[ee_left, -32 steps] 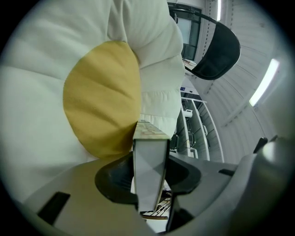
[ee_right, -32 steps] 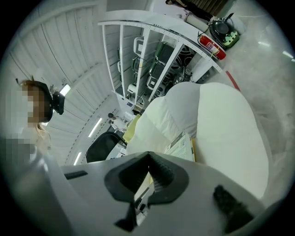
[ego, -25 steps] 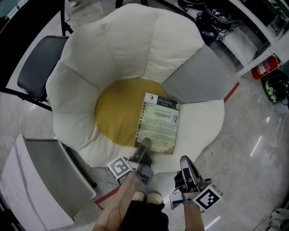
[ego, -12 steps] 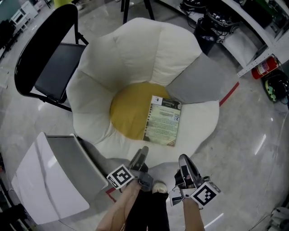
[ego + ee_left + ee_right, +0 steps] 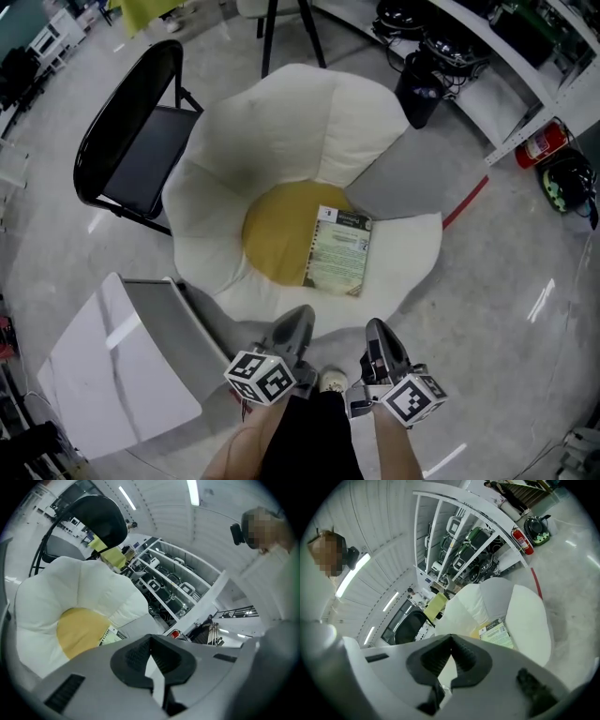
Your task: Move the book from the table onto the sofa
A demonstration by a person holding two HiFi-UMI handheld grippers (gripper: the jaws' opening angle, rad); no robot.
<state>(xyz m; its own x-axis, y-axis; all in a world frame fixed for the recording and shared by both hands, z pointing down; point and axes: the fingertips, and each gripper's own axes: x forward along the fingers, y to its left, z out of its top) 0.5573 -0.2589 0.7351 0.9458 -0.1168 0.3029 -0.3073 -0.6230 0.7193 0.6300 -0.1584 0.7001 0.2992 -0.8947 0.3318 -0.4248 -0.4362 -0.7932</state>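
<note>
The book lies on the flower-shaped sofa. Your left gripper and right gripper hover clenched, both empty.

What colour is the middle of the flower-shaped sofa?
The sofa's middle is mustard yellow; the head view shows it best.

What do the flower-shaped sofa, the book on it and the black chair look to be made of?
Sofa: likely matte fabric over soft stuffing; puffy, seamed petals.
Book: printed paper or thin card, lying flat; finish unclear.
Chair: thin black frame, probably painted metal; smooth dark seat with slight sheen, perhaps vinyl or plastic.
</note>
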